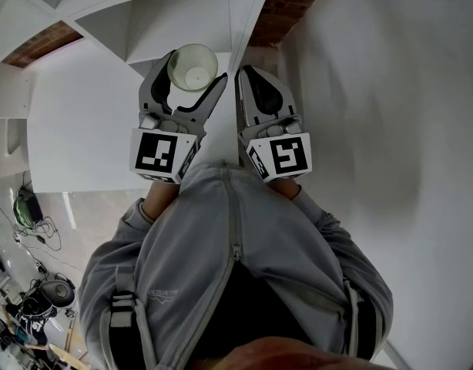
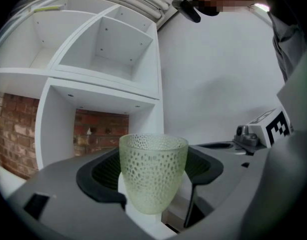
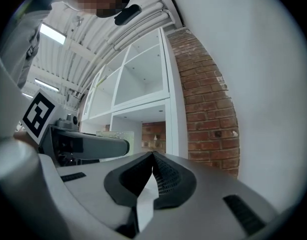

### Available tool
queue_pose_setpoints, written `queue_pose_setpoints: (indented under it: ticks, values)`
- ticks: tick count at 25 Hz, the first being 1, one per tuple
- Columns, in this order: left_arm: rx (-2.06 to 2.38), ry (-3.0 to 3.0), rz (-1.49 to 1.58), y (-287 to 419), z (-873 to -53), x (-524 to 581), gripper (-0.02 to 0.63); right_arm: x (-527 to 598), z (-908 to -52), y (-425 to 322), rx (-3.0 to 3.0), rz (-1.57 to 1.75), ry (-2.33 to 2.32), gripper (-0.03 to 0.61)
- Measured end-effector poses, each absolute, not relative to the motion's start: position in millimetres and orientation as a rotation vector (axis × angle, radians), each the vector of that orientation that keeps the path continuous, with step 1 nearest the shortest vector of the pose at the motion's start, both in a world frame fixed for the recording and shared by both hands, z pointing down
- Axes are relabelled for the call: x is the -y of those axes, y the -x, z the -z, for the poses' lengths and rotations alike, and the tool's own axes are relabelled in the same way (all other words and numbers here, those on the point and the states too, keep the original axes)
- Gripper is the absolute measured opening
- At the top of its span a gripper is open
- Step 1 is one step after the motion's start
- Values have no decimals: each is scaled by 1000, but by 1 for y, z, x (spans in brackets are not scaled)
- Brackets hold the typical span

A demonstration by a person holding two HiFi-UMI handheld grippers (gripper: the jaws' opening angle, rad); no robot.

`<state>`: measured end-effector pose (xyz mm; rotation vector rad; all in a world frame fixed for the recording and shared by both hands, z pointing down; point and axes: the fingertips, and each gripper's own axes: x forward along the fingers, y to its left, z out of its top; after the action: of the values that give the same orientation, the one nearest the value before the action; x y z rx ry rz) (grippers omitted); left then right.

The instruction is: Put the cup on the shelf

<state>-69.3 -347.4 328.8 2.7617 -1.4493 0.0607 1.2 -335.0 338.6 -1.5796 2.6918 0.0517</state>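
At frame centre we carry the dimpled glass cup [image 2: 153, 173] upright, pinched at mid-wall by the left gripper [image 2: 153, 184]; rigid, slick, breakable. The right gripper [image 3: 152, 176] is pressed together, empty. White shelf [image 2: 106, 79] upper left.

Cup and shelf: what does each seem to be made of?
Cup: translucent pale green glass, possibly plastic. Light passes through it and its wall is dimpled all over. Shelf: white painted or laminated board with a smooth matte finish. Its panels are flat and plain, with small dots that look like peg holes.
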Motion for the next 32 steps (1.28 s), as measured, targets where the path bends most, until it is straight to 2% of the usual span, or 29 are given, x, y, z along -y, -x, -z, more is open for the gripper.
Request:
queue_pose_setpoints:
  ticks: [17, 32]
  values:
    - [1341, -2821, -21, 56, -339, 423, 379, 373, -354, -4, -2678, -46, 1672, 26]
    - [1253, -2833, -135, 51, -373, 460, 379, 381, -373, -5, -2668, -10, 1738, 26]
